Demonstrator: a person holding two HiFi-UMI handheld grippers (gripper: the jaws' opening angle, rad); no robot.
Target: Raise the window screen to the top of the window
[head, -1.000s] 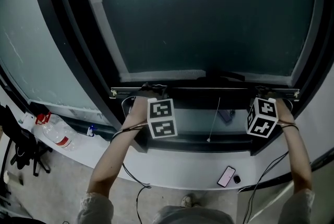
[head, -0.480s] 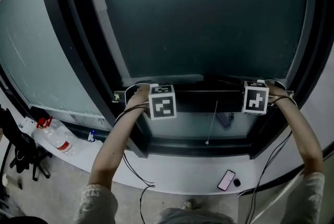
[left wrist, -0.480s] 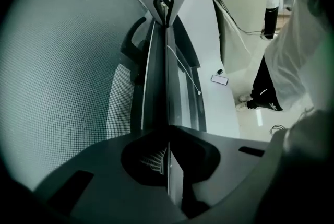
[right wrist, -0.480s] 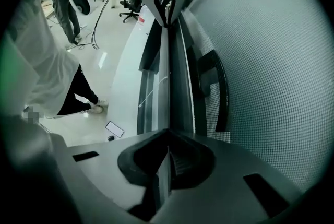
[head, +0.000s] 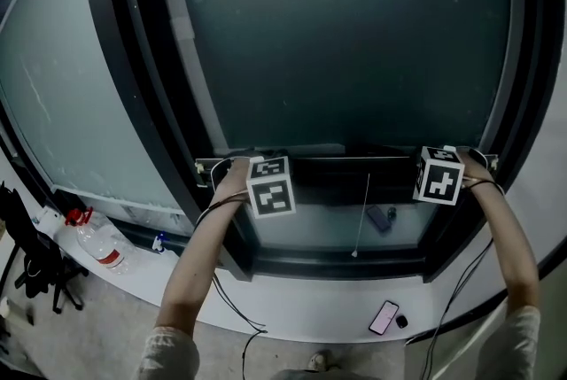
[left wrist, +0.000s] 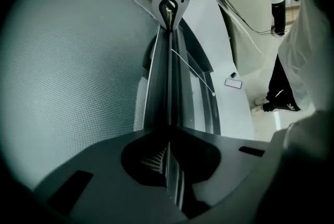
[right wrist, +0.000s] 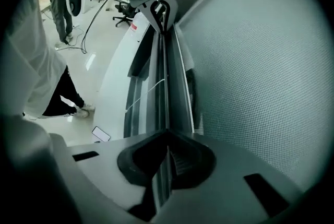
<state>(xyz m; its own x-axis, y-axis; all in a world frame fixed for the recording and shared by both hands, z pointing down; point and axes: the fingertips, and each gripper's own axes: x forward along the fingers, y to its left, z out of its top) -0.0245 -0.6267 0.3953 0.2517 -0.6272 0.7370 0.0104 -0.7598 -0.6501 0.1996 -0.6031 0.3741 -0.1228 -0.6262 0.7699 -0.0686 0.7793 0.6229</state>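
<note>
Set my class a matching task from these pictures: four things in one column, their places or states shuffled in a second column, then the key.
Things
1. left hand-held gripper
2. phone
3. plastic bottle
4. pull cord

Places or states
A. hanging below the screen's bottom rail, near its middle
B. lying flat on the white sill, lower right in the head view
C. shut on the bottom rail's left end
D. far left in the head view, with a red cap

Pairs: 1-C, 2-B, 3-D, 4-A

Phone (head: 384, 316) on sill (head: 297, 303); water bottle (head: 93, 243) far left, chair (head: 27, 256) beside.
</note>
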